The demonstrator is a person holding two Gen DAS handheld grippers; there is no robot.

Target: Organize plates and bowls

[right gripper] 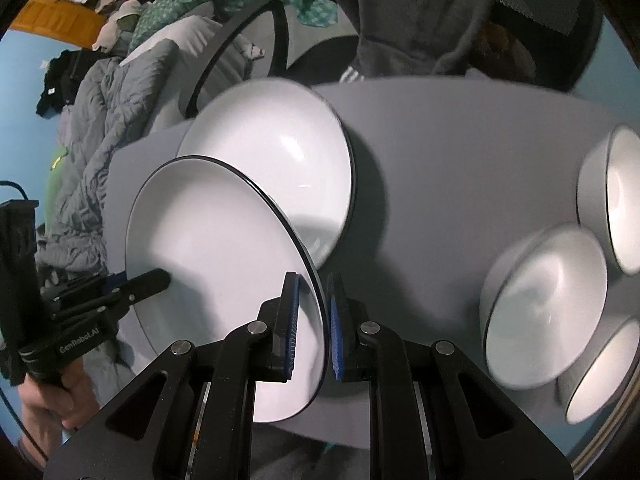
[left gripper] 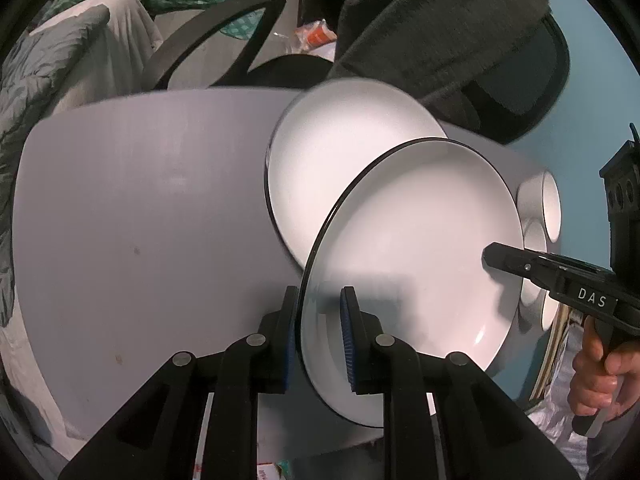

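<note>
A white plate with a black rim [left gripper: 408, 248] is held tilted above the grey table [left gripper: 140, 220] by both grippers. My left gripper [left gripper: 320, 336] is shut on its near-left edge. My right gripper [right gripper: 314, 328] is shut on the opposite edge of the same plate [right gripper: 216, 248]. The right gripper also shows in the left wrist view [left gripper: 520, 266]; the left gripper shows in the right wrist view [right gripper: 132, 286]. A second white plate [left gripper: 344, 160] lies on the table just behind and partly under the held one; it also shows in the right wrist view [right gripper: 280, 152].
Three white bowls stand at the table's right: [right gripper: 544, 308], [right gripper: 616, 196], [right gripper: 600, 376]. A black chair [left gripper: 224, 40] draped with dark clothing stands behind the table. Bedding [right gripper: 92, 120] lies to the left.
</note>
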